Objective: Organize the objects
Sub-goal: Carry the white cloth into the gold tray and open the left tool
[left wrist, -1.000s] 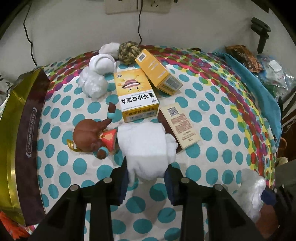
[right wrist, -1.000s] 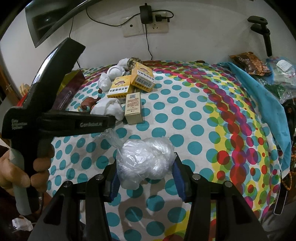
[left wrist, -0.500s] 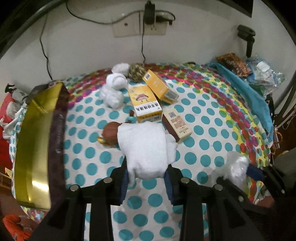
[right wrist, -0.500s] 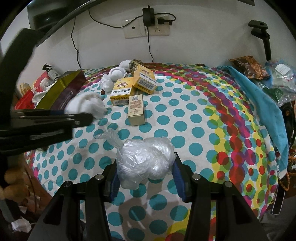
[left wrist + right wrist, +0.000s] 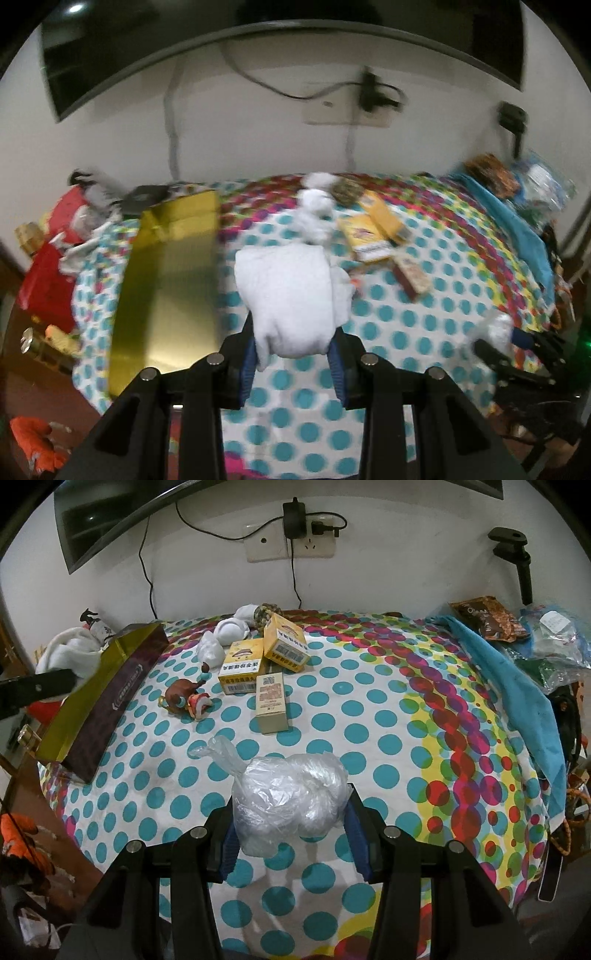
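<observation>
The left gripper point(image 5: 293, 363) is clamped on a white cloth bundle point(image 5: 291, 295), held above the tabletop point(image 5: 369, 709) beside the gold box point(image 5: 166, 288). The right gripper point(image 5: 293, 843) is clamped on a clear plastic bag point(image 5: 291, 805). A carrying step is judged; placement in the box seems called for next.

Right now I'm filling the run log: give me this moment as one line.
left gripper: shut on white cloth bundle | right gripper: shut on clear plastic bag | gold box: on table
</observation>
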{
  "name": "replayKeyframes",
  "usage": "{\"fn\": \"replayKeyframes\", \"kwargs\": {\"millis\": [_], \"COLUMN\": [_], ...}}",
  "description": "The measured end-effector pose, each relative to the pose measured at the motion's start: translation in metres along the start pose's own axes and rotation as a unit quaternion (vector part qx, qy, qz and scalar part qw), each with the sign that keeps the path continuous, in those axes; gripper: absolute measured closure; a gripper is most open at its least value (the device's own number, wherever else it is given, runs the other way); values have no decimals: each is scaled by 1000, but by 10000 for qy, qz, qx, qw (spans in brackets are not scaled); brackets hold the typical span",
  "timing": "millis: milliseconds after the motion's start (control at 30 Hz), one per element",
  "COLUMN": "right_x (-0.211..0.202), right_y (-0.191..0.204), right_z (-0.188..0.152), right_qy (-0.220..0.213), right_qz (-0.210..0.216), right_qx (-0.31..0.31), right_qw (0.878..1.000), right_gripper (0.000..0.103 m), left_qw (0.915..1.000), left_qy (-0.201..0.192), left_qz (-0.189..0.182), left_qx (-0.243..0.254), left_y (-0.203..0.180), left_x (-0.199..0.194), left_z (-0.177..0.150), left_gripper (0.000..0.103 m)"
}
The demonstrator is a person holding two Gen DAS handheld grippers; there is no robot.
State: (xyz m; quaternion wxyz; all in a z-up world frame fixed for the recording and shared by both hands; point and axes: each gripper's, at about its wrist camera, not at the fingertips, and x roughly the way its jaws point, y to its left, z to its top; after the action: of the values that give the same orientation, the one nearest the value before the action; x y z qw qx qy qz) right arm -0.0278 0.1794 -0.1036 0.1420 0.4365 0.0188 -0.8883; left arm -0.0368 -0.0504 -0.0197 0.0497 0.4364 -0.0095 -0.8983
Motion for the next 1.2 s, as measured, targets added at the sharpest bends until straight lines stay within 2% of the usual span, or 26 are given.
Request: {"fn": "replayKeyframes", "kwargs": {"millis": [233, 400, 800, 967, 1200], "right_x": [-6, -6, -5, -1, 4], "right_y": [12, 20, 34, 38, 49], "right_z": [1, 1, 7, 8, 8], "right_qy": [-51, -27, 64, 124, 197], "right_qz": [-57, -106, -218, -253, -273], "right_qx": [-55, -63, -151, -138, -212], "right_qw": [10000, 9999, 9996, 9995, 9992], "right_gripper": [56, 56, 56, 56, 56], "left_qw": [9961, 9929, 9855, 9838, 9847], "left_qy": [103, 345, 902, 985, 1012], "left_qz": [597, 678, 470, 385, 460], "left_qx": [-645, -914, -1358, -1451, -1345], "left_y": [83, 118, 149, 156, 153], "left_x": [11, 29, 85, 98, 103], "left_z": [-9, -23, -43, -49, -54], "left_gripper": [69, 69, 69, 68, 55]}}
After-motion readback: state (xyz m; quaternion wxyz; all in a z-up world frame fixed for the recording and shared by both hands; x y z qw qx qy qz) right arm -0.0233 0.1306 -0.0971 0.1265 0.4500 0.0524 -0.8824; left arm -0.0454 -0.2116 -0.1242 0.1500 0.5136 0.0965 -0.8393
